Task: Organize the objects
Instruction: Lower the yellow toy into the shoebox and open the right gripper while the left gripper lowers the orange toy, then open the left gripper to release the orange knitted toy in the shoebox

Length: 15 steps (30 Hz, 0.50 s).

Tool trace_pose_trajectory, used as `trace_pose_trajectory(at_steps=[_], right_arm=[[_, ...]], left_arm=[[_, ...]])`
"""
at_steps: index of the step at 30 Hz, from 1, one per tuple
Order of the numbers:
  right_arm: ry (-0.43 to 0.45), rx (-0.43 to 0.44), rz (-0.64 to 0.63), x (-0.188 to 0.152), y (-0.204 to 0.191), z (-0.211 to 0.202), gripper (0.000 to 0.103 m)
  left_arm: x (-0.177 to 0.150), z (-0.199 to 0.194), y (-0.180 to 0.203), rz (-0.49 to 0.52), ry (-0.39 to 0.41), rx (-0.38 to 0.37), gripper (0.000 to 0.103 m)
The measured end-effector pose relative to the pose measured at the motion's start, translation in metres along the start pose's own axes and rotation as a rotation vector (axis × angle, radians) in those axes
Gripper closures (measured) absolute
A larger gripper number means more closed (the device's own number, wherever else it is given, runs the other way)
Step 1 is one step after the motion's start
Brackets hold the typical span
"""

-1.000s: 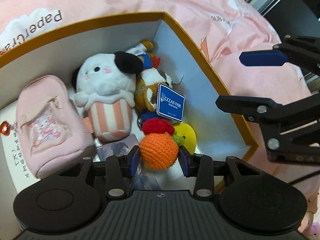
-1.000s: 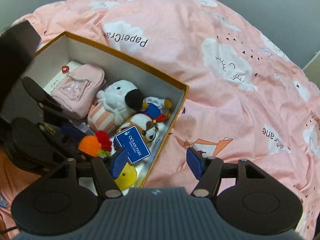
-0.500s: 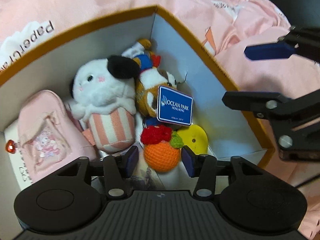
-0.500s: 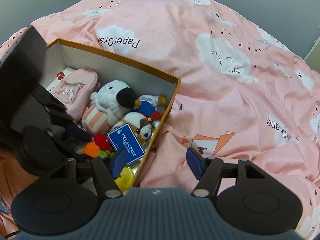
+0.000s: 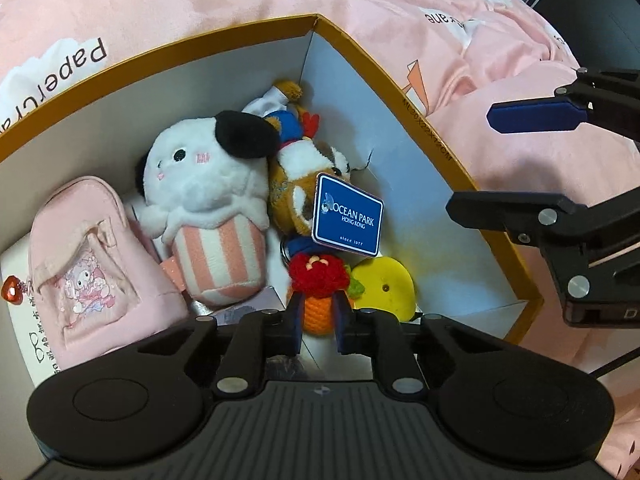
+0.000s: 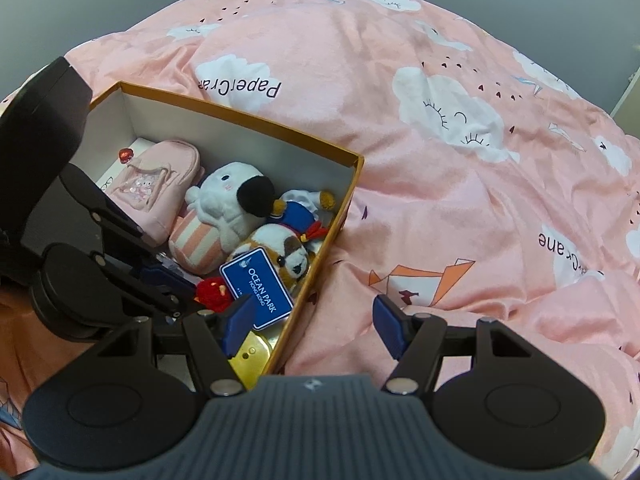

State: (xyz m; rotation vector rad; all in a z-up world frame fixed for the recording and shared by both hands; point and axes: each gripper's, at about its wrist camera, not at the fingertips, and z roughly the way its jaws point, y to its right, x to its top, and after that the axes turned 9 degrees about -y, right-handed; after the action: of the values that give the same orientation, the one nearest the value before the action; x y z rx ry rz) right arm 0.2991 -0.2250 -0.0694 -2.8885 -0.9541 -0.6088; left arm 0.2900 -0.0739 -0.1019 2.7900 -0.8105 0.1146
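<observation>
An orange crochet toy [image 5: 318, 312] with a red top [image 5: 318, 274] lies in the near corner of an orange-rimmed cardboard box [image 5: 360, 54]. My left gripper [image 5: 319, 314] points down into the box; its jaws are closing, and the blue pads squeeze the orange body from both sides. From the right wrist view the left gripper [image 6: 172, 280] shows at the box's near side, with the red top [image 6: 212, 294] beside it. My right gripper [image 6: 314, 322] hangs open and empty over the box's right wall and the bedding; it is the right gripper [image 5: 470, 160] at the right of the left wrist view.
The box also holds a white plush in a striped cup [image 5: 208, 184], a pink pouch [image 5: 84, 264], a brown dog plush with a blue Ocean Park tag [image 5: 346, 216], a sailor plush [image 5: 288, 116], a yellow disc [image 5: 384, 286] and a card [image 5: 24, 320]. Pink cloud-print bedding [image 6: 460, 160] surrounds it.
The left jaws spread off the orange toy half a second ago and have now closed tightly on it. The right gripper stays open in about the same place.
</observation>
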Motion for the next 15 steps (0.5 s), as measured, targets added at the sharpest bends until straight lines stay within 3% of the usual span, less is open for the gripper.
trace_pose_trajectory(at_steps=[3, 6, 9, 15], right_arm=[[-0.003, 0.001, 0.008, 0.000, 0.000, 0.001, 0.036], [0.000, 0.003, 0.018, -0.001, -0.001, -0.003, 0.036], [0.015, 0.000, 0.015, -0.003, -0.006, -0.015, 0.036], [0.067, 0.020, -0.001, -0.006, -0.026, -0.056, 0.036]], left_arm=[[0.002, 0.001, 0.003, 0.000, 0.006, 0.007, 0.086], [-0.003, -0.011, 0.008, 0.010, 0.061, 0.032, 0.085], [-0.014, -0.036, 0.012, 0.016, 0.133, 0.029, 0.085], [-0.055, -0.105, 0.023, 0.015, 0.326, 0.113, 0.081]])
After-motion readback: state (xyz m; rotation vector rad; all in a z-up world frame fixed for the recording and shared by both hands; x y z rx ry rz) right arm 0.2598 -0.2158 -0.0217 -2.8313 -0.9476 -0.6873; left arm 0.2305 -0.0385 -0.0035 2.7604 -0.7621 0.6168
